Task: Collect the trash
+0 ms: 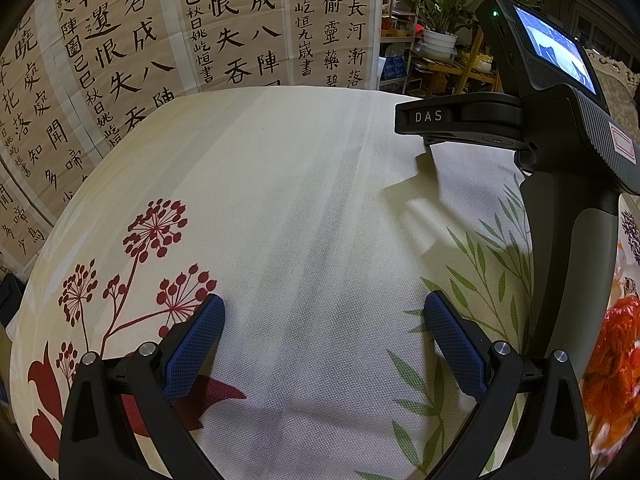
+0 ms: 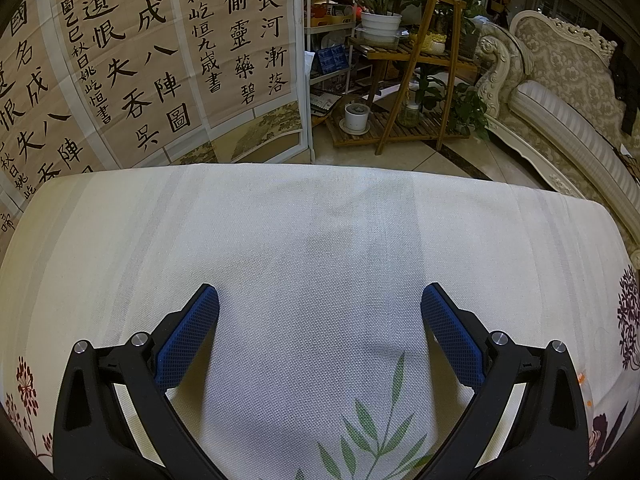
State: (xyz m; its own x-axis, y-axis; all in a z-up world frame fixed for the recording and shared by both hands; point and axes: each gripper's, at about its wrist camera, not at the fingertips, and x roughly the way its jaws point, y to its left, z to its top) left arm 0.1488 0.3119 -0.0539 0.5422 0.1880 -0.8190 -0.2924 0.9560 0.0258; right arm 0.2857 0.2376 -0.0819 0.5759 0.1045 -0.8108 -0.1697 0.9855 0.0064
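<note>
1. Two handheld grippers hover over a floral tablecloth (image 2: 320, 240); the left gripper (image 1: 324, 340) and the right gripper (image 2: 320, 332) both hold their blue-padded fingers (image 2: 188, 340) wide apart, gripping nothing.
2. The collecting appears not yet begun: the only candidate for trash is one crinkled orange wrapper (image 1: 616, 360) at the left view's right edge, just beside the right gripper's handle.
3. The next move likely calls for swinging a gripper toward that wrapper.

cream floral tablecloth (image 1: 304, 200), blue tool pads (image 1: 192, 344)
</note>
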